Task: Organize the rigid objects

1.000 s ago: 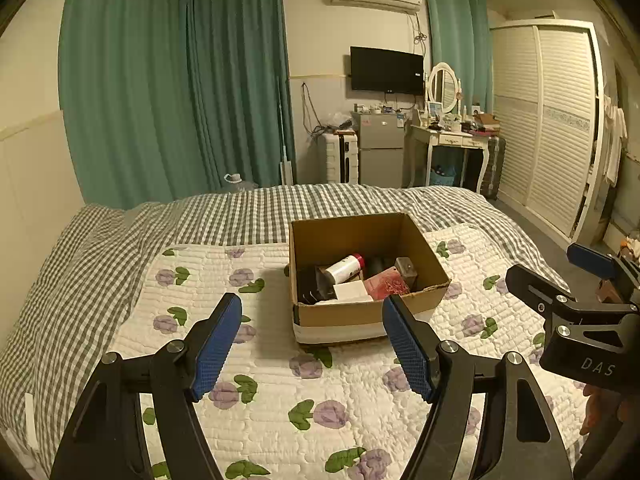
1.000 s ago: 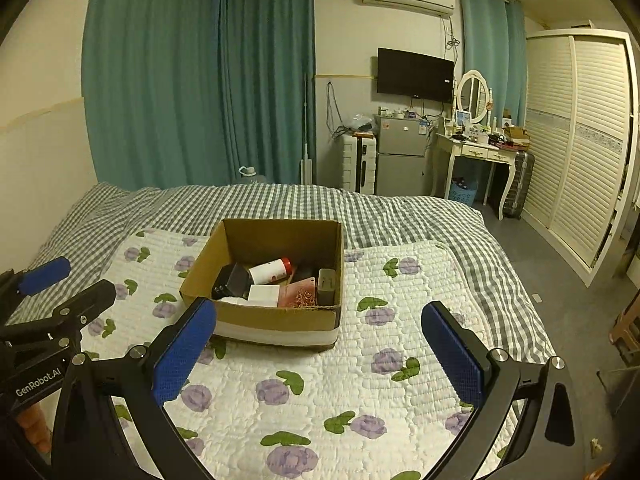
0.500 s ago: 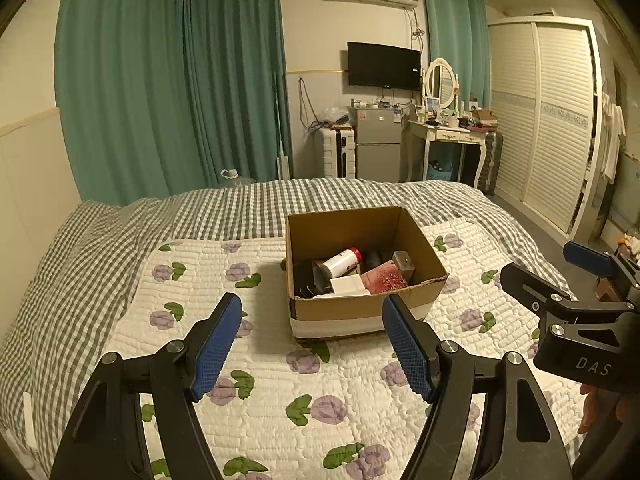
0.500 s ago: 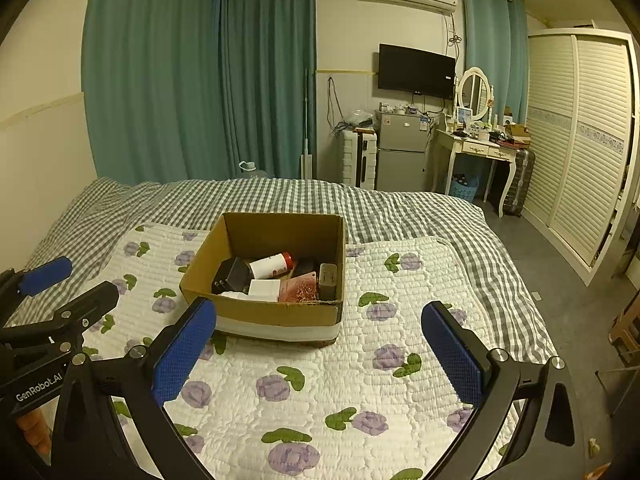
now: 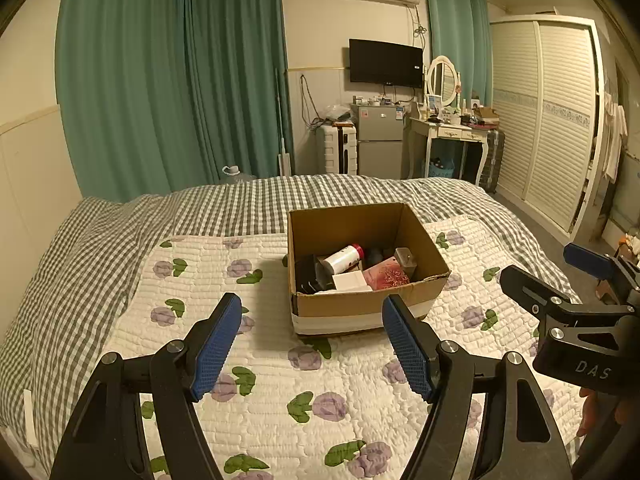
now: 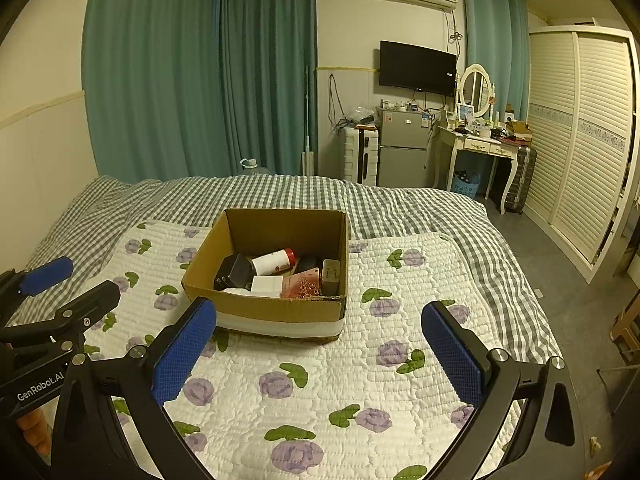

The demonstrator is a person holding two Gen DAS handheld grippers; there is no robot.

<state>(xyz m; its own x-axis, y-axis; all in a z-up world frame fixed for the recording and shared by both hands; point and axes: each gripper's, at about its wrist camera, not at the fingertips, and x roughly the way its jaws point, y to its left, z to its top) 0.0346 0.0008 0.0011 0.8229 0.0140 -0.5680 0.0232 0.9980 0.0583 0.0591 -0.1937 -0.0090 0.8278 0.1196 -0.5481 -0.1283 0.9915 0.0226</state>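
Left tool [image 5: 312, 344] held wide open, empty, blue pads [image 5: 216, 344] spread above the quilt [image 5: 280, 400]. Right tool [image 6: 320, 356] likewise wide open, gripping nothing, also poised over the quilt. Just beyond both, an open box [image 5: 360, 308] resting on the quilt, white band along its base. Inside, packed close together: a white bottle [image 5: 343, 258] with a red cap lying on its side, a black item [image 5: 310, 278] at the left, a white carton [image 5: 349, 282] in front, a pink packet [image 5: 386, 276], a grey block [image 5: 406, 260] upright by the right wall. Under the quilt, a checked bed [image 5: 100, 248]. Farther off, teal curtains [image 5: 172, 80], a fridge [image 5: 380, 144], a TV [image 5: 386, 62], a dresser [image 5: 456, 132] and a wardrobe [image 5: 548, 120].
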